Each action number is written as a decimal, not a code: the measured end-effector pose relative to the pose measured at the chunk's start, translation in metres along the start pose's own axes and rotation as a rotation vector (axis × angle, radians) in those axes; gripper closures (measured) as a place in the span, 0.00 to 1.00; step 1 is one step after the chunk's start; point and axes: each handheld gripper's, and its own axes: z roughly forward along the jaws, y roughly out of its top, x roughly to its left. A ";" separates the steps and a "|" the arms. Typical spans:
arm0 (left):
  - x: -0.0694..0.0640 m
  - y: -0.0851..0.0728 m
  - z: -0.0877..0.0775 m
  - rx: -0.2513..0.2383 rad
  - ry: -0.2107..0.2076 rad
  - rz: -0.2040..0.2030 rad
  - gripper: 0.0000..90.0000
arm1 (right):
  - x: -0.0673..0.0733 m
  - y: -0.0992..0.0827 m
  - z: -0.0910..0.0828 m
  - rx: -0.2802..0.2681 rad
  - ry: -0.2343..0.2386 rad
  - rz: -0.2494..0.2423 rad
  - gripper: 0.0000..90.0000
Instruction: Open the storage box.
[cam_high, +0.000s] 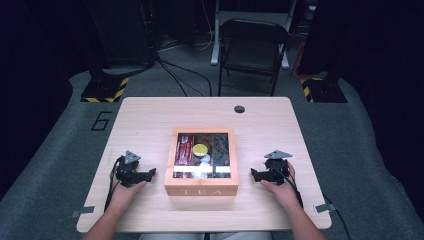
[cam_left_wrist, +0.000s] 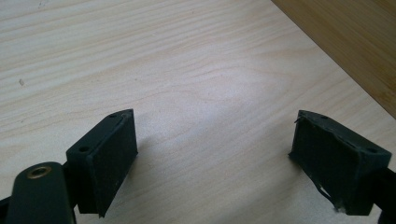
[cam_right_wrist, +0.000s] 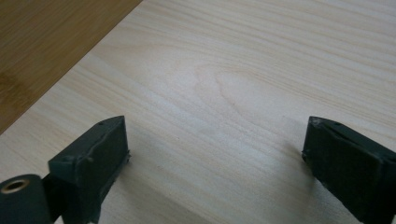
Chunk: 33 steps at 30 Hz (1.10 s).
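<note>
High view: tea box (cam_high: 201, 190) centred on counter (cam_high: 150, 115), left gripper (cam_high: 150, 173) and right gripper (cam_high: 255, 174) flanking, both spread wide, empty. Risk: uneven squeeze skewing box, glass lid popping.

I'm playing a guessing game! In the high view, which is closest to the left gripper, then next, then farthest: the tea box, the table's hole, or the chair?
1. Tea box, just right of the left gripper.
2. Hole, near the table's far edge.
3. Chair, on the floor beyond the table.

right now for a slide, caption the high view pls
Two open grippers, left gripper and right gripper, rest on the table either side of a closed wooden tea box.
</note>
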 end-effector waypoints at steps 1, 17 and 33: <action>0.000 0.000 0.000 0.000 0.000 0.000 0.16 | 0.000 0.000 0.000 0.000 0.000 0.000 0.06; -0.002 0.000 0.000 -0.003 0.010 -0.006 0.16 | 0.001 -0.001 -0.001 0.005 -0.004 0.002 0.05; 0.000 0.002 -0.004 0.007 0.002 -0.046 0.25 | -0.003 0.000 -0.008 0.017 0.004 -0.003 0.24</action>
